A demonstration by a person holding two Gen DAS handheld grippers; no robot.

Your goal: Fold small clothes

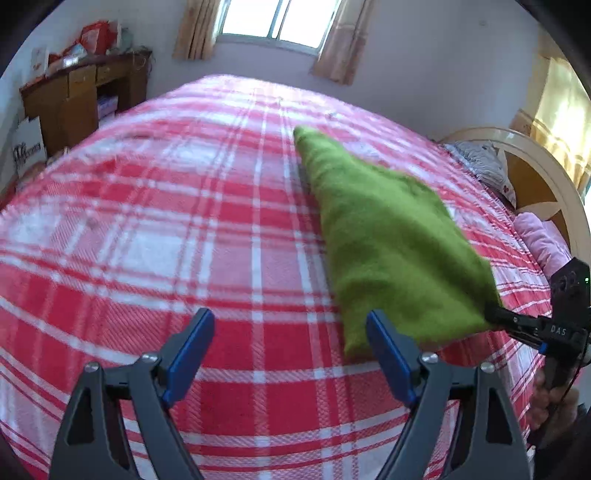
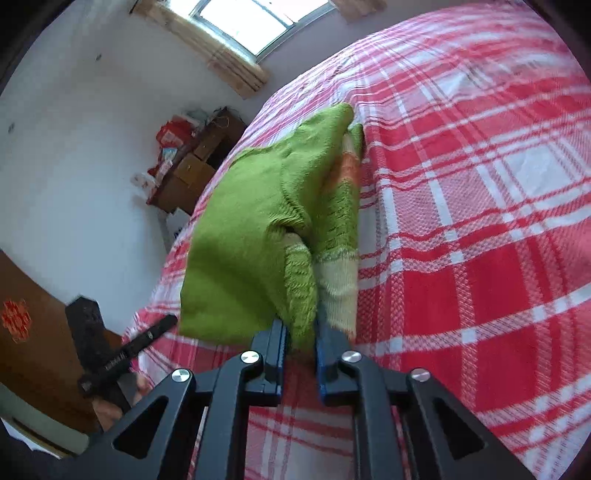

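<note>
Bed [image 1: 147, 258]: fills most of both views, covered in a red, pink and white checked spread.

Window [image 1: 273, 18]: top centre of the left wrist view, bright, with beige curtains either side.

Wooden desk [image 1: 74, 99]: upper left of the left wrist view, red packages piled on top; a white bag [image 1: 27, 147] with dark lettering, too blurred to read, leans beside it.

Headboard [image 1: 535, 173]: right edge of the left wrist view, cream rim, with a pink pillow [image 1: 539, 240] below it.

Green knitted sweater [image 2: 243, 236]: centre left of the right wrist view, partly folded, with a cream and orange band on its underside; one end lifted off the spread, the far end lying on it.

Right gripper [image 2: 301, 332]: bottom centre, blue pads closed on the sweater's near edge. In the left wrist view its body reads "DAS".

Left gripper [image 1: 290, 347]: bottom of the left wrist view, jaws wide apart, nothing between them, just beside the sweater's near corner.
</note>
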